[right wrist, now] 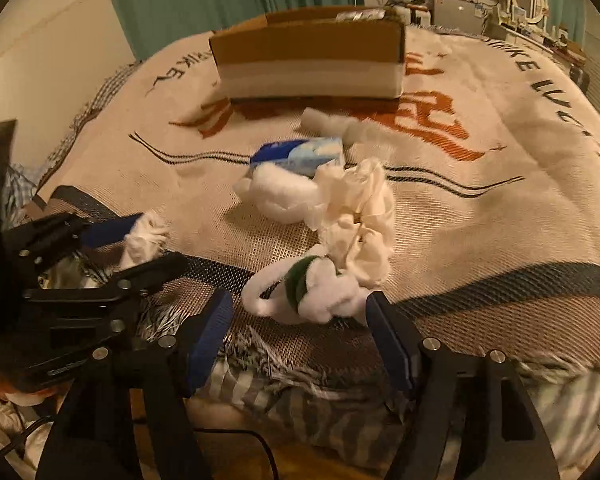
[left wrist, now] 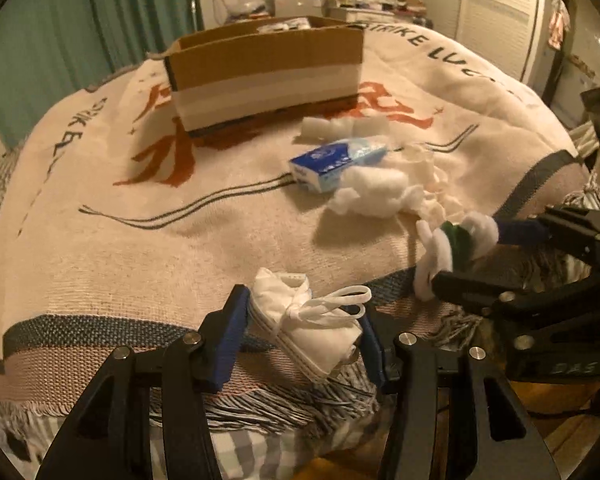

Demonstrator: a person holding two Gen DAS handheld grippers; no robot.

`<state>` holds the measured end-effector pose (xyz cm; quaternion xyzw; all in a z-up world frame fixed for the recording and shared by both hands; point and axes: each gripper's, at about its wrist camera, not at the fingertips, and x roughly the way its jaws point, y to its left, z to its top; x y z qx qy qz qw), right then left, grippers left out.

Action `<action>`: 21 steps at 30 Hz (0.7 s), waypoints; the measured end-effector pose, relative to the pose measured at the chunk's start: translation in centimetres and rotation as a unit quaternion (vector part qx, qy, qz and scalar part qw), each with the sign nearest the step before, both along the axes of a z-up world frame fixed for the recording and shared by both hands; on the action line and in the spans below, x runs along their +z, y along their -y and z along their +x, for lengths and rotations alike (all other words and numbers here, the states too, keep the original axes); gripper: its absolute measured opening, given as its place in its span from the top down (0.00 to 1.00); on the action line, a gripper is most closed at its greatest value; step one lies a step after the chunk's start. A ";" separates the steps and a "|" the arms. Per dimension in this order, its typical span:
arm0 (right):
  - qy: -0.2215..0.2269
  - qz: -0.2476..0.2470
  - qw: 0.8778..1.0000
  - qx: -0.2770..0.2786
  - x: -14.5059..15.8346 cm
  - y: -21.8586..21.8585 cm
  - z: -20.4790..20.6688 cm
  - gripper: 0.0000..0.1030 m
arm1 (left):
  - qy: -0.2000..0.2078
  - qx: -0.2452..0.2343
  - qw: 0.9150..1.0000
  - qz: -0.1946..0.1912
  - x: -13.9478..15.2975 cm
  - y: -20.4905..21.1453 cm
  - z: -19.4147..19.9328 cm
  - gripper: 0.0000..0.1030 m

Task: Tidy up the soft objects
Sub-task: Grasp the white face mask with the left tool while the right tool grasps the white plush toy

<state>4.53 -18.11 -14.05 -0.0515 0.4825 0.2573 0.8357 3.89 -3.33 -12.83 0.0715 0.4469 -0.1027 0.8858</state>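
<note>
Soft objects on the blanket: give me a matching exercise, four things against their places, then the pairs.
Things:
1. folded face mask
2. white-and-green fluffy item
3. blue tissue pack
4. cardboard box

Places:
A. far end of the blanket
B. between the left hand-held gripper's fingers
C. between the right hand-held gripper's fingers
D. mid-blanket, beside the cotton wad

Pairs: 1-B, 2-C, 3-D, 4-A

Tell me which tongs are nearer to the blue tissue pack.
Right, though not by much. The right tongs sit at the blanket's near edge around a white-and-green soft piece, just below the blue tissue pack. The left tongs hold a folded white mask, farther left.
</note>
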 end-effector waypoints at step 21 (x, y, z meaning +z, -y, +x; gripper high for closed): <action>0.076 0.047 0.996 -0.014 6.6 1.3 0.3 0.88 | 0.054 0.003 0.998 -0.021 4.9 0.1 1.5 0.51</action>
